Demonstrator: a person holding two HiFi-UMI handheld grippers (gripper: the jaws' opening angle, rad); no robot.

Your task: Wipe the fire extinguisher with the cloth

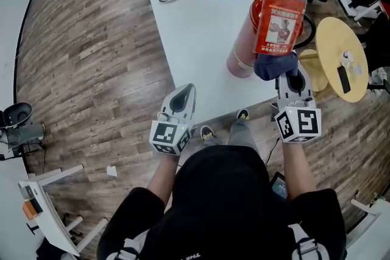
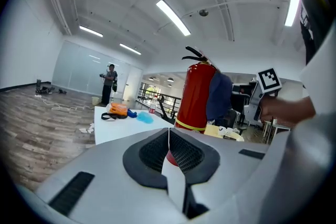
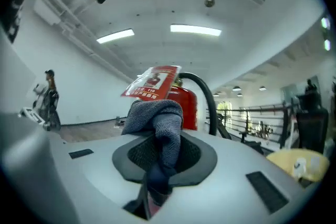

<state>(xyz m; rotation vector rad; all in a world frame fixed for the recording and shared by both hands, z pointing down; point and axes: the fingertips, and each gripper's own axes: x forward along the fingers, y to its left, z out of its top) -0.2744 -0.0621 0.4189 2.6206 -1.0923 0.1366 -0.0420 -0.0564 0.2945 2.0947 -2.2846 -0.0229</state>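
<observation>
As the right gripper [image 1: 291, 75] pinched the dark blue cloth [image 1: 274, 65] against the red metal fire extinguisher [image 1: 247, 39] for wiping, the left gripper [image 1: 181, 99] idled aside. Its jaws sat closed, empty.

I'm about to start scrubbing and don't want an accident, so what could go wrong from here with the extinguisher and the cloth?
1. The fire extinguisher stands near the edge of the table. The left gripper is shut and away from it, so a hard push from the cloth might tip it.
2. The hanging tag sits just above the cloth in the right gripper and could snag.
</observation>
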